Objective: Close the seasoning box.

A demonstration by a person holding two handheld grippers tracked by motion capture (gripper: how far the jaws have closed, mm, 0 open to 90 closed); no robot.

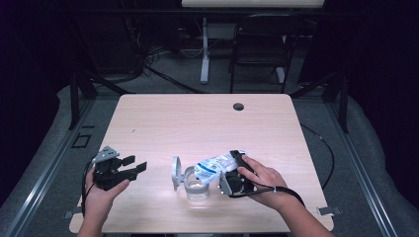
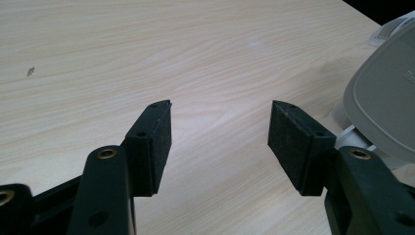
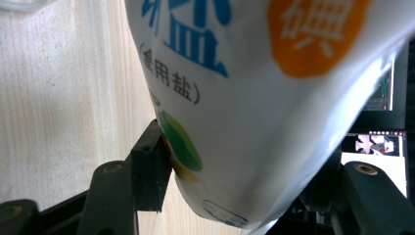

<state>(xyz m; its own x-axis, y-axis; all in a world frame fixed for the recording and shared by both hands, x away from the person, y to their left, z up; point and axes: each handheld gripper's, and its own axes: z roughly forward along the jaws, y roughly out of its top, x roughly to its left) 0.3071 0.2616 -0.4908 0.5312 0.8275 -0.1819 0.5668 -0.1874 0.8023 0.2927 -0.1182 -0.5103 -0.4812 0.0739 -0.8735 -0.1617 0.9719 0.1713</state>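
White plastic salt bag [image 1: 216, 165] is clamped in the right gripper [image 1: 236, 174] and tipped over the open glass jar [image 1: 196, 187], its lid [image 1: 176, 173] swung aside. Salt could be spilled onto the table [image 1: 197, 123] if the mouth drifts. The left gripper [image 1: 129, 167] is held apart, empty.

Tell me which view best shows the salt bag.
The high view: the whole salt bag tilts over the clear jar, held by the right tool. The right gripper view gives a close-up of its print; the left gripper view catches a corner.
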